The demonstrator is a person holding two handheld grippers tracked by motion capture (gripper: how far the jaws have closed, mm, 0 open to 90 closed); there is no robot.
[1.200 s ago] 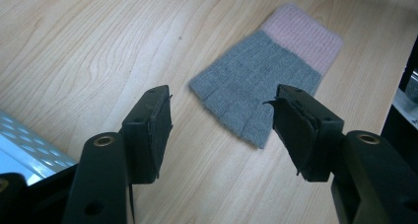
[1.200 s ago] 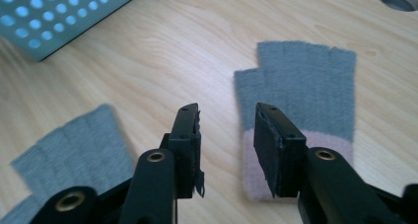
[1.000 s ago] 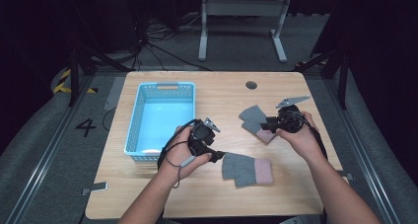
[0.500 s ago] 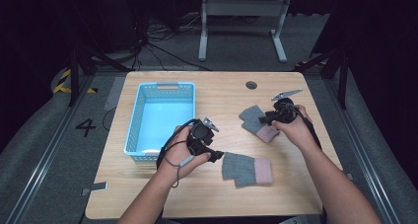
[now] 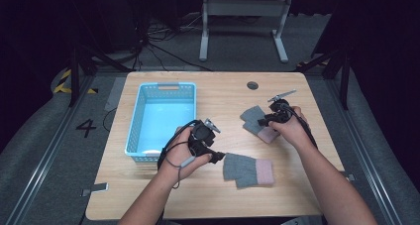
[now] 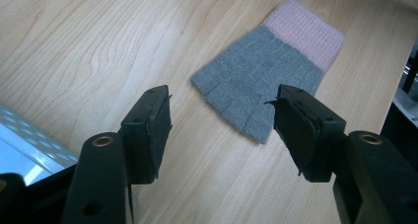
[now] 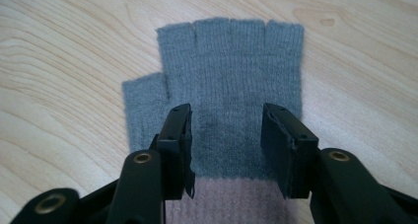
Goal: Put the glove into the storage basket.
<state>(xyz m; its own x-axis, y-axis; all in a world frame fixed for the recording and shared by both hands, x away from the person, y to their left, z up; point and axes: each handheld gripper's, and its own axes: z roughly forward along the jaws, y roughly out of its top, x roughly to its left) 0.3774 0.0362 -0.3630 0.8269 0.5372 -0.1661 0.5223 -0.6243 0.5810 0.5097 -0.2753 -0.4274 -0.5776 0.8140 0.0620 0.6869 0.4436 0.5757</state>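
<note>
Two fingerless gloves lie flat on the counter, well apart, to the right of the blue basket, so that each hand can take one. The right tongs are held low over the far glove, straddling its grey palm near the pink cuff; the jaws have just been opening and stand apart, the pads not visibly pressing. The left tongs are parted and empty, aimed at the near glove, presumably ready for pickup.
</note>
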